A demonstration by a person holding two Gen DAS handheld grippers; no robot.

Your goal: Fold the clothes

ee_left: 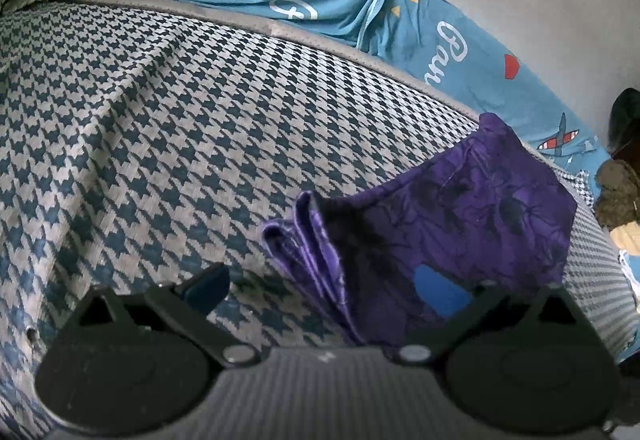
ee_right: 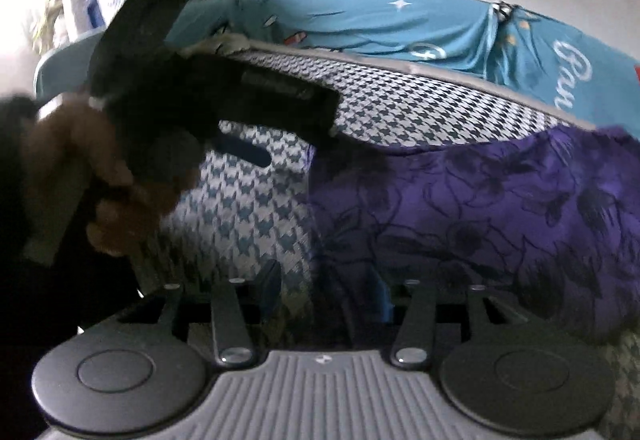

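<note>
The right claw (ee_right: pixel 326 292), fingers apart, is nosing the purple floral garment (ee_right: pixel 500 215) lying on the houndstooth bed (ee_left: pixel 160 119), while the left claw (ee_left: pixel 320 288), spread wide, is straddling its folded edge, apparently steadying it.

Black linkage arms, round black discs, silver pivot screws, ribbed grey housing on both grippers; blue fingertips (ee_left: pixel 206 286).
</note>
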